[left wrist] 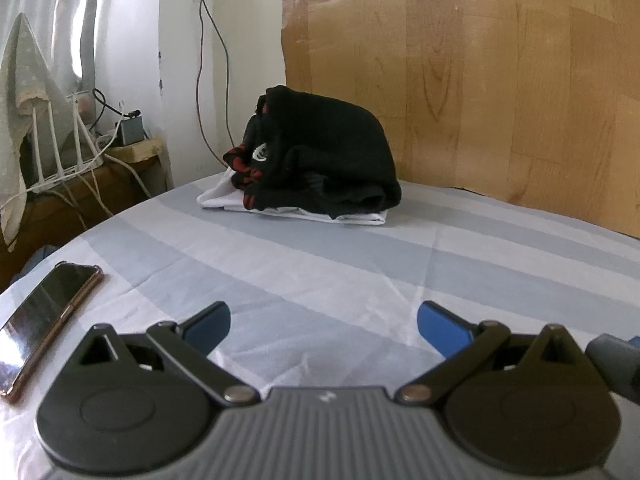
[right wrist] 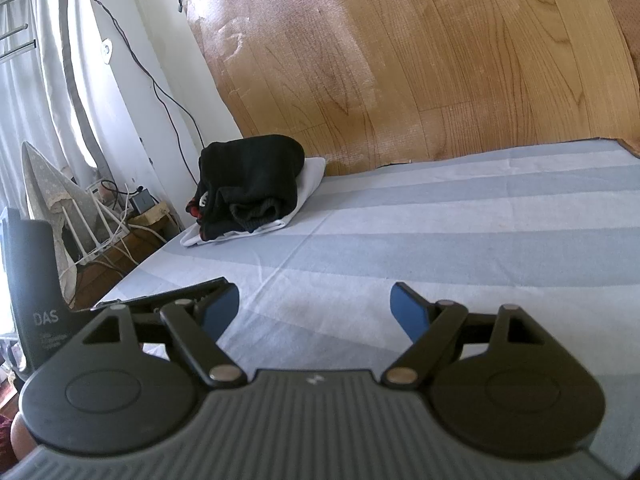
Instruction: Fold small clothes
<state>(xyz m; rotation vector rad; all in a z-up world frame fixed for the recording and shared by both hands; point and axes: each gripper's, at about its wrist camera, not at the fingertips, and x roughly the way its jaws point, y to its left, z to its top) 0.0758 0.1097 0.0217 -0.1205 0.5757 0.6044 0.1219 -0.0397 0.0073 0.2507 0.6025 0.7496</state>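
A stack of clothes sits at the far edge of the bed: a black garment with red trim on top of a folded white garment. The same black garment and white garment show in the right wrist view, far left. My left gripper is open and empty, low over the striped sheet, well short of the stack. My right gripper is open and empty over the sheet, also apart from the stack.
A phone lies on the sheet left of my left gripper. A wood-pattern panel stands behind the bed. Left of the bed are a router with white antennas, cables, and a cloth-draped object.
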